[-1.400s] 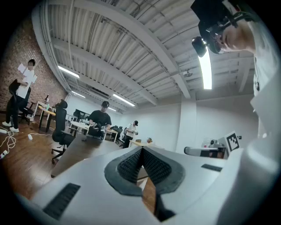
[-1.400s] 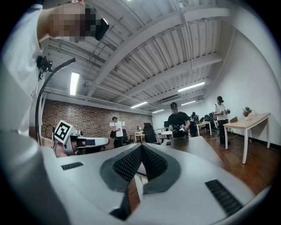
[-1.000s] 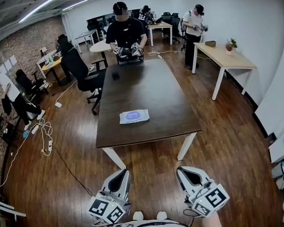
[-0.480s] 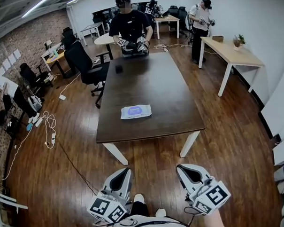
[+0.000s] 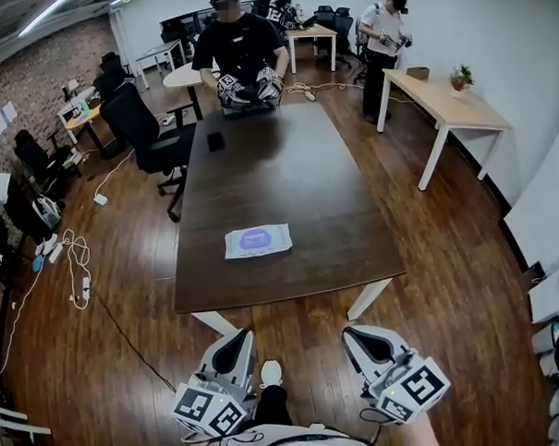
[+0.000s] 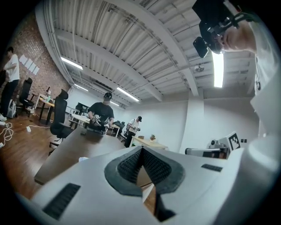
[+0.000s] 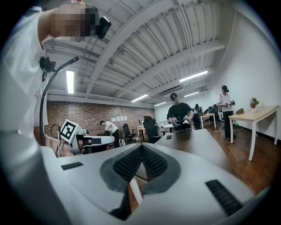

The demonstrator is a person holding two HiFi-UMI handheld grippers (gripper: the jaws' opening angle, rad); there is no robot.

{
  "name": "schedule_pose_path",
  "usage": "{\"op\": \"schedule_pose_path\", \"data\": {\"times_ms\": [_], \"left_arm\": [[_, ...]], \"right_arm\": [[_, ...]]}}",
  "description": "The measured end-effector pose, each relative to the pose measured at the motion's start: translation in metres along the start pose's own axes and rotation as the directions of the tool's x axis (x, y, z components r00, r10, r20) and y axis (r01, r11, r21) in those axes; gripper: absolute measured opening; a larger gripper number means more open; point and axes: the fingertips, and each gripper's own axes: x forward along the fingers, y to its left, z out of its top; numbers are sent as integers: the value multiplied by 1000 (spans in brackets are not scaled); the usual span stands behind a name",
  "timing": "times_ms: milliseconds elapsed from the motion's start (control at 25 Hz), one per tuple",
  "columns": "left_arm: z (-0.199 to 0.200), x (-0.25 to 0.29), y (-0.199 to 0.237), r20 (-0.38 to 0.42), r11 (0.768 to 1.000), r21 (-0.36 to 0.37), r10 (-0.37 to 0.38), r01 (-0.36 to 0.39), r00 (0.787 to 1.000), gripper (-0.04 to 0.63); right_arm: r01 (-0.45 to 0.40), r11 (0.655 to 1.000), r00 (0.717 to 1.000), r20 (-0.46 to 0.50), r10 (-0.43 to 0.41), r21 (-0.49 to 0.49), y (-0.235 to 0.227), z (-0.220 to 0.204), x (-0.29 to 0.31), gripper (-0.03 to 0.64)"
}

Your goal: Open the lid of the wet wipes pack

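Here we stand short of the long dark surface (image 5: 286,171), with the wooden floor (image 5: 126,298) between us and its near edge. The wet wipes pack (image 5: 258,241) lies flat on that surface, towards the near end and a little left of the middle, with a blue oval patch (image 5: 256,236) on its top face. Neither tool touches it; both are well apart from it, low down and close to our body.

The left tool (image 5: 235,341) has its jaws pressed together with nothing between them; its own view shows the ribbed pads (image 6: 131,161) meeting at the tip. The right tool (image 5: 356,334) is the same, its jaws closed tight and empty, and its pads (image 7: 151,161) meet in a point. Both tools point level towards the surface.

At the far end a person in a black top (image 5: 242,48) holds a pair of tools over the surface, and a small dark object (image 5: 216,142) lies near them. A black office chair (image 5: 141,131) stands at the left side. Another person (image 5: 380,42) stands beside a light wooden table (image 5: 450,108) at the right.
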Motion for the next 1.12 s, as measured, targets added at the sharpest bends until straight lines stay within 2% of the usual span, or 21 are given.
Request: {"op": "schedule_pose_path", "data": {"times_ms": [440,640,800,920,1120], "left_arm": [[54,115,160,-34,997,-20,-78,77,996,2],[74,155,207,-28,994,-6,-109,109,994,2],[68,180,236,-45,995,-2,-95,95,994,2],[55,198,252,-69,996,4,-92,92,993,2],[14,222,272,-154,999,12,-47,49,987,2]], "right_arm": [[51,998,998,-27,-51,-25,-57,37,186,6],[53,998,998,-32,-54,-47,-74,48,250,6],[37,997,997,-68,-42,-73,-90,41,292,6],[-6,995,994,-105,-5,-102,-100,29,324,6],[-94,984,972,-228,58,-152,-121,-14,373,6]]}}
